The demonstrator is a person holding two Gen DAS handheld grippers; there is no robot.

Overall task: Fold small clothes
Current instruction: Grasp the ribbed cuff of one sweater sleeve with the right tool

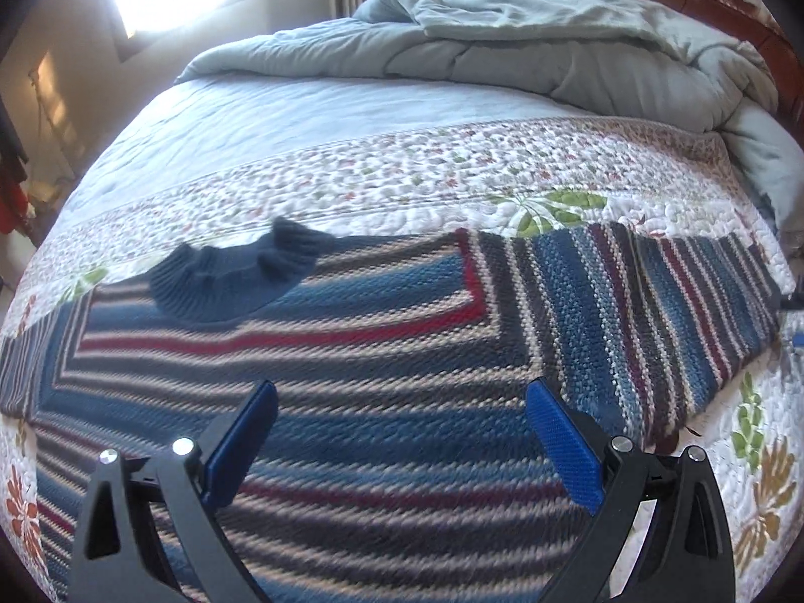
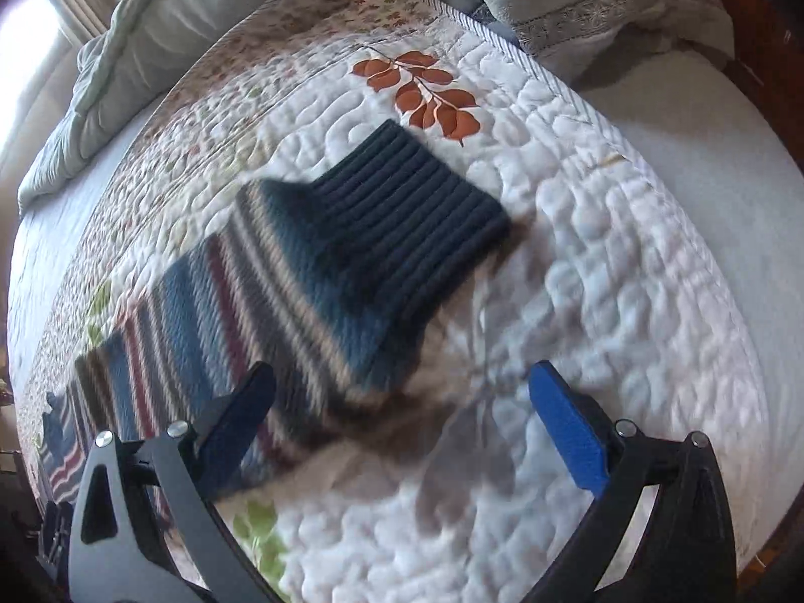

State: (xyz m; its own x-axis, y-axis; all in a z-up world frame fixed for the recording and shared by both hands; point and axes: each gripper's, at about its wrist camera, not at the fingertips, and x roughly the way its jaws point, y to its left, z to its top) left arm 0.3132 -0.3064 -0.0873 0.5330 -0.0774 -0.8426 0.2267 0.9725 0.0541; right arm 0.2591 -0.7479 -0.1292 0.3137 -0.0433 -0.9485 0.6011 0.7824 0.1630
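Lying flat on quilted bedspread: striped sweater; comforter bunched behind

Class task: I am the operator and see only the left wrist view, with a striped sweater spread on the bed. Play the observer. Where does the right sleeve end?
Observer: The sleeve ends in a dark ribbed cuff, lying flat on the quilt.
Operator: Is the right gripper holding it?
Observer: No. The right gripper is open, above the sleeve's lower edge, nothing between its pads.
Operator: Any landmark near the cuff?
Observer: An orange leaf motif on the quilt, just beyond the cuff.
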